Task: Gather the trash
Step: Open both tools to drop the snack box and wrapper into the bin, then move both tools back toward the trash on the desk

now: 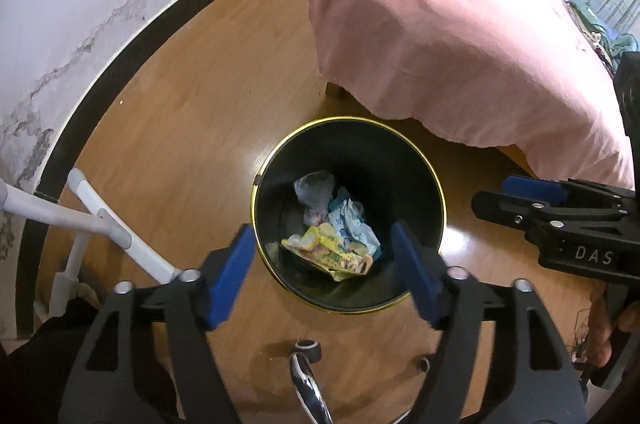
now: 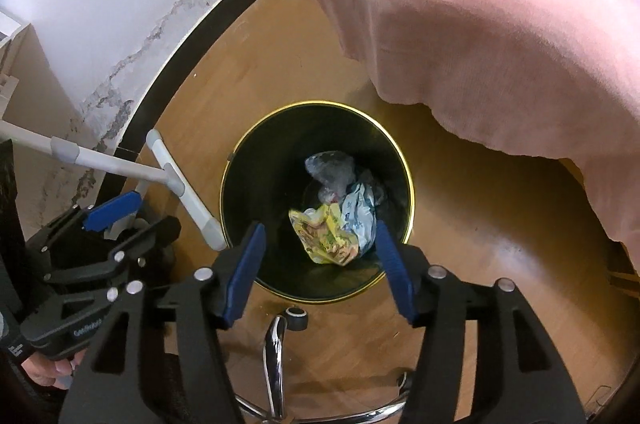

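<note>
Glossy wooden flooring (image 1: 168, 112) runs from a stained white wall to a pink fabric cover (image 1: 440, 24) draped over furniture. At the left stands a white tubular frame (image 1: 100, 220); centre, one round black bin with a gold rim (image 1: 416, 160), holding three crumpled pieces: one grey plastic bag (image 1: 314, 186), one pale blue wrapper (image 1: 352, 220), one yellow printed snack packet (image 1: 332, 252). Both tongs hang above it, spread wide and empty: left gripper (image 1: 324, 264), right gripper (image 2: 320, 264). Judging from this, a careless reach could tip the bin, or snag the chrome chair leg (image 2: 276, 344) below.
</note>
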